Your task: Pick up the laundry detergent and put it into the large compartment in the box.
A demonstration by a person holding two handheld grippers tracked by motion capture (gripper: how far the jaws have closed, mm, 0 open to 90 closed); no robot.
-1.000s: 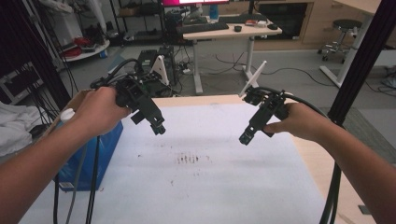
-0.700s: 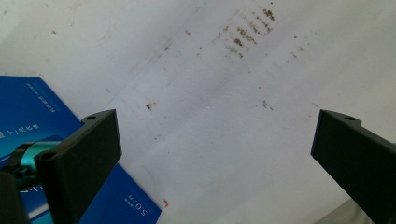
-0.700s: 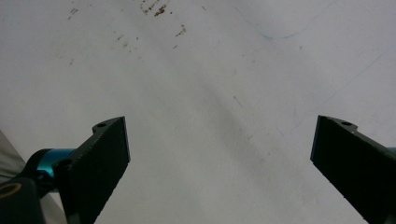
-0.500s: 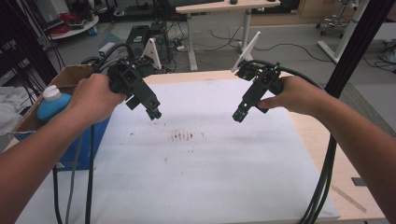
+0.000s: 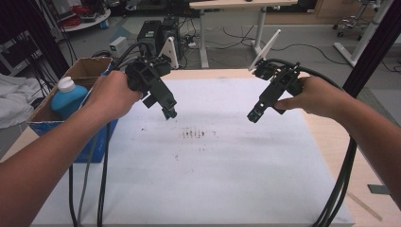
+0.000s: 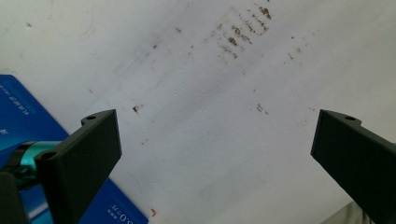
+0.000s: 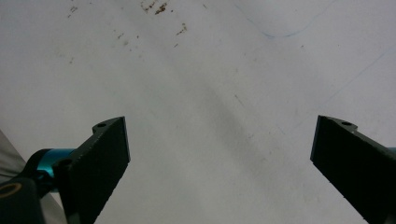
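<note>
Fingers of our left gripper and right gripper are spread wide, flat matte-black pads gripping nothing; the smooth white tabletop, speckled with brown marks, lies below and between them.

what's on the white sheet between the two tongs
In the high view, between the left tongs and the right tongs, the white sheet carries nothing but a patch of small brown stains, a little nearer the person. Both tongs are open.

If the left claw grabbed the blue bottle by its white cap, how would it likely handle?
The blue bottle stands upright in the cardboard box, so it probably lifts straight out. Its smooth plastic cap may slip. Being squat and wide, it seems unlikely to tip; its fill level can't be seen.
</note>
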